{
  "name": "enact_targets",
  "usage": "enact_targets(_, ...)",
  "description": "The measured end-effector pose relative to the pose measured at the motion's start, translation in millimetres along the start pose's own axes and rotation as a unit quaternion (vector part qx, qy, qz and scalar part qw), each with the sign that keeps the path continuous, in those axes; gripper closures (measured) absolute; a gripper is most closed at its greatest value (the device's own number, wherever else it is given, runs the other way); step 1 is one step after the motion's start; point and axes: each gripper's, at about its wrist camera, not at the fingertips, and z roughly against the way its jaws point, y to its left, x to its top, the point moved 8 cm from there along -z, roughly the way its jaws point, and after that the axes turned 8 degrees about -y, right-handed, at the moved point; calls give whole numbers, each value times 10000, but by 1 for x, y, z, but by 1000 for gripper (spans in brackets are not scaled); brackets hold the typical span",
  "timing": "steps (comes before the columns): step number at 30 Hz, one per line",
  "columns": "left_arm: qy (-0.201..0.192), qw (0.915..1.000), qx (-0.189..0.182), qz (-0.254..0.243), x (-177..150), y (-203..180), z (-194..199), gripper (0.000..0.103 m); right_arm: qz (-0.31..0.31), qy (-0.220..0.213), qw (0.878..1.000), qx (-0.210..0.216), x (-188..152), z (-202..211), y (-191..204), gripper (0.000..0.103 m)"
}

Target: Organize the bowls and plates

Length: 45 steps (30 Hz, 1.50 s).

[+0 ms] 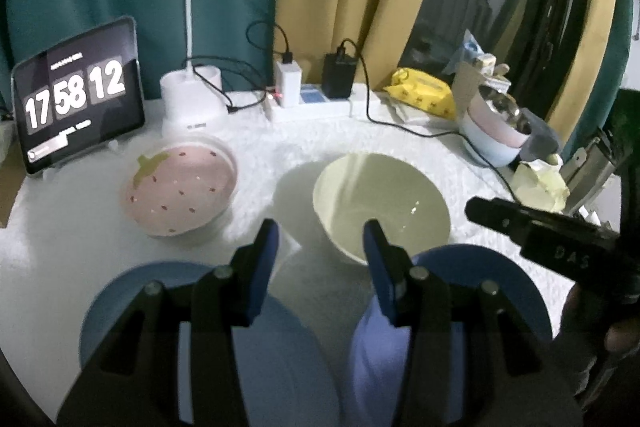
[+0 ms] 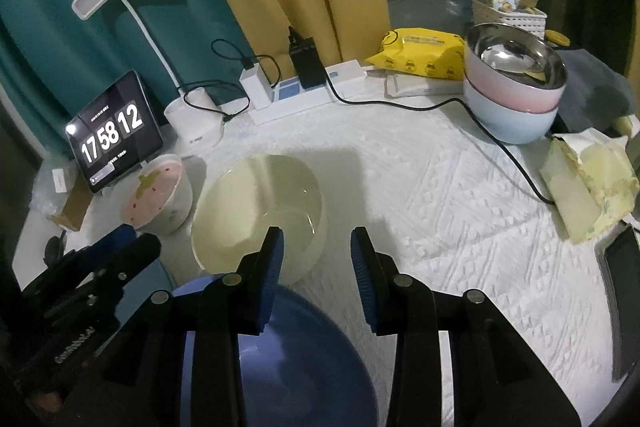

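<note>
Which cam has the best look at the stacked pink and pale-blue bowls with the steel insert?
Right wrist: the stacked pink and pale-blue bowls with the shiny steel insert sit large and unobstructed, rims and interior clear. In the left wrist view the stack is small, squeezed near the right edge and partly hidden by clutter.

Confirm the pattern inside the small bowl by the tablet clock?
Pink strawberry bowl: dark seed dots, a green leaf stem, white outside. Clearest in the left wrist view.
</note>
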Motion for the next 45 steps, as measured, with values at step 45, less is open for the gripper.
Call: enact_targets(45, -129, 9942, -857, -635, 19, -34, -31, 94, 1427, 757, 9868, -66, 18, -57, 15, 94)
